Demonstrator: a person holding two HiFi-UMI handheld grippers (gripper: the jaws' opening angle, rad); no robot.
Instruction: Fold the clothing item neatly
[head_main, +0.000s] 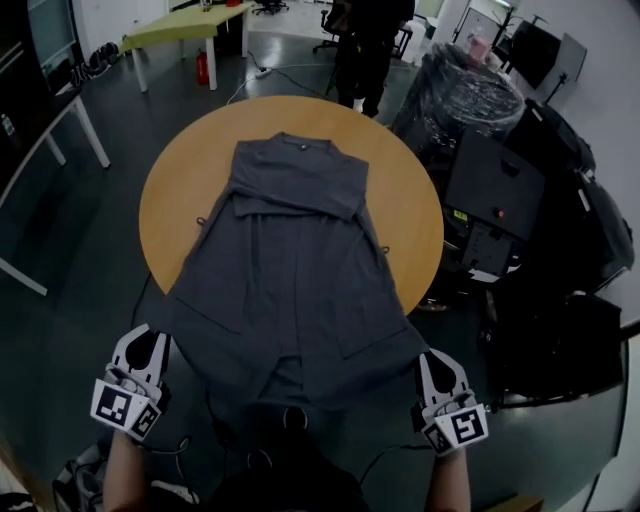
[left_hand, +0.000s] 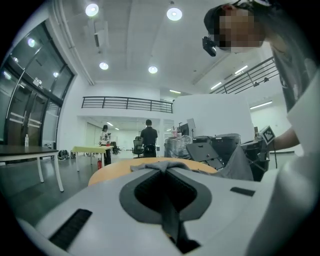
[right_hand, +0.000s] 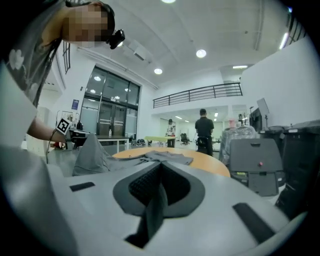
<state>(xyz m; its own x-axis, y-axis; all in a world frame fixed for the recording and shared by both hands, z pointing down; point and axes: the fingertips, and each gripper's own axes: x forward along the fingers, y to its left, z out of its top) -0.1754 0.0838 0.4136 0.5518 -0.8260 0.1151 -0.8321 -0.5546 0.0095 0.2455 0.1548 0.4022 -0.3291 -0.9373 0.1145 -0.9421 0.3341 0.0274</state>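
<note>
Head view: grey garment (head_main: 290, 250) spread over round table (head_main: 412, 215), near hem held beyond its edge; left gripper (head_main: 150, 343) and right gripper (head_main: 431, 362) each clamp a hem corner.

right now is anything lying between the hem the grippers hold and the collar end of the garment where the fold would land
Nothing visible. The left gripper and right gripper are each shut on a near corner of the grey garment, and only its own cloth lies on the round table ahead.
</note>
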